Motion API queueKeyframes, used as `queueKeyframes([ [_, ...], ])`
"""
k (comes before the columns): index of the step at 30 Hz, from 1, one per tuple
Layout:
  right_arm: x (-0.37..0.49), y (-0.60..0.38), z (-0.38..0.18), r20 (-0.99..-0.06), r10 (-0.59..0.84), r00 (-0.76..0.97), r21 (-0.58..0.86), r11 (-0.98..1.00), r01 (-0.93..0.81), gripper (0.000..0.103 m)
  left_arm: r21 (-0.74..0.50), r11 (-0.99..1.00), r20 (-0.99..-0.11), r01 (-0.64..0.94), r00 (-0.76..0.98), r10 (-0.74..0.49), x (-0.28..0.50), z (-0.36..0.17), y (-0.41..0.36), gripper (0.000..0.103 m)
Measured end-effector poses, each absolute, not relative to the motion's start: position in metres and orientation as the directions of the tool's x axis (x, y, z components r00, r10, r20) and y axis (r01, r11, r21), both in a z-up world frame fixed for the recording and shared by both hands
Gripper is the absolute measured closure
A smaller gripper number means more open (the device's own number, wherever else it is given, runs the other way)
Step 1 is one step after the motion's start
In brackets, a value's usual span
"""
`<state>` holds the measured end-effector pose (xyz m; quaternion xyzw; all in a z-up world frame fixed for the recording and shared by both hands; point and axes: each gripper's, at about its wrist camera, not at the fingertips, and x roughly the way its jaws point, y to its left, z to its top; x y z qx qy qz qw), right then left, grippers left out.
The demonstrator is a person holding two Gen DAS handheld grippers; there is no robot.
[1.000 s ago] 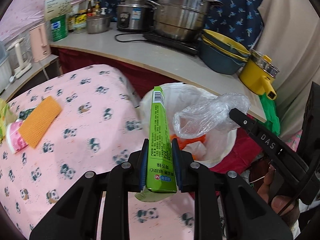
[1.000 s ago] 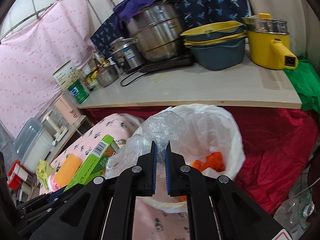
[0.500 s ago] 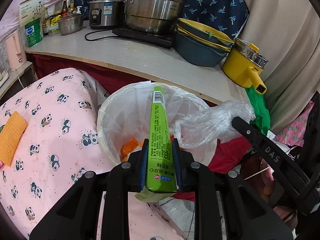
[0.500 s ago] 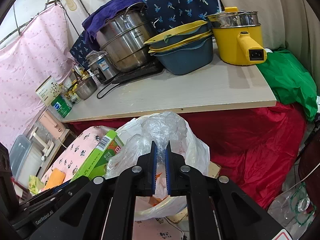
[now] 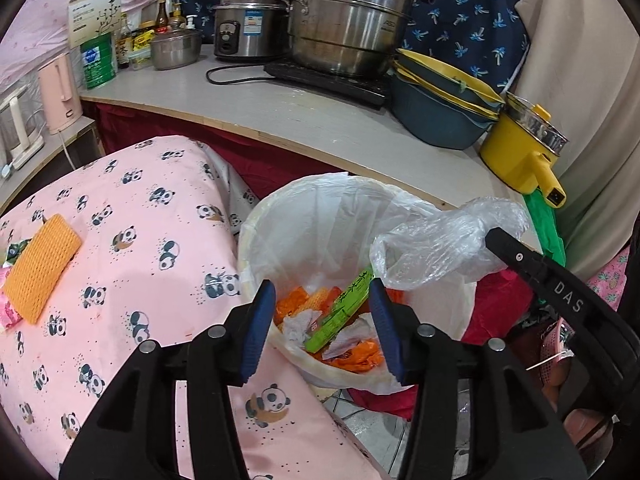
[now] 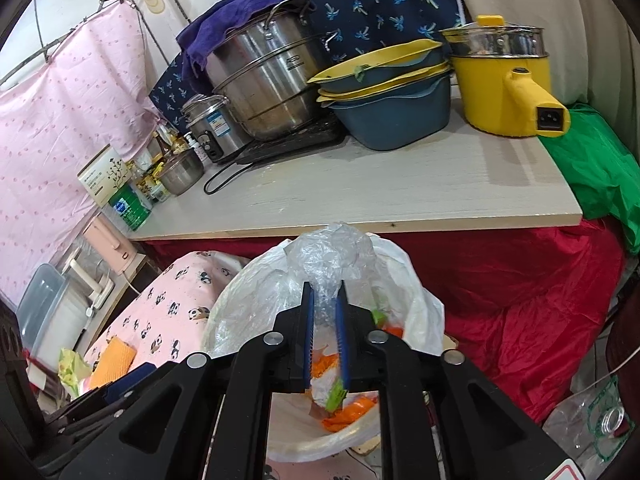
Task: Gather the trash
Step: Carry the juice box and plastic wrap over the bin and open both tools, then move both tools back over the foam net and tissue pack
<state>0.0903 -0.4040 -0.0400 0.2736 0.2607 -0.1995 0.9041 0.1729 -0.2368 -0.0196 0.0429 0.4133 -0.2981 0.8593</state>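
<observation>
Black tool (image 5: 322, 328), blue pads (image 5: 259, 330), silver screws

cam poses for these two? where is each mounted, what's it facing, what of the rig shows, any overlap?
Left wrist: on the left gripper, facing down into the trash bin; the right gripper's finger shows.
Right wrist: on the right gripper, over the bin, a clear plastic bag between its jaws.
Shared: bin, bag, green box, steel pot.
</observation>
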Motion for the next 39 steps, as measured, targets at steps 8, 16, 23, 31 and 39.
queueKeyframes([
  [8,0.102,-0.388,-0.031,-0.573,-0.201,0.794,0.381,0.793,0.475,0.079,-0.16,0.845,-0.732,0.51,0.513,-0.449,0.177,-0.018,-0.221,0.051],
  [16,0.097,-0.376,-0.022,-0.564,-0.195,0.802,0.381,0.801,0.462,0.074,-0.172,0.858,-0.724,0.483,0.529,-0.443,0.176,-0.014,-0.203,0.05],
  [23,0.097,-0.354,-0.019,-0.567,-0.164,0.807,0.375,0.821,0.43,0.074,-0.172,0.875,-0.713,0.452,0.555,-0.427,0.172,-0.008,-0.181,0.05],
  [31,0.11,-0.308,-0.012,-0.563,-0.101,0.82,0.359,0.864,0.353,0.074,-0.175,0.902,-0.701,0.395,0.593,-0.396,0.172,-0.002,-0.139,0.05],
  [39,0.127,-0.256,-0.01,-0.572,-0.026,0.82,0.349,0.897,0.272,0.074,-0.181,0.934,-0.698,0.308,0.629,-0.343,0.175,0.001,-0.083,0.05],
])
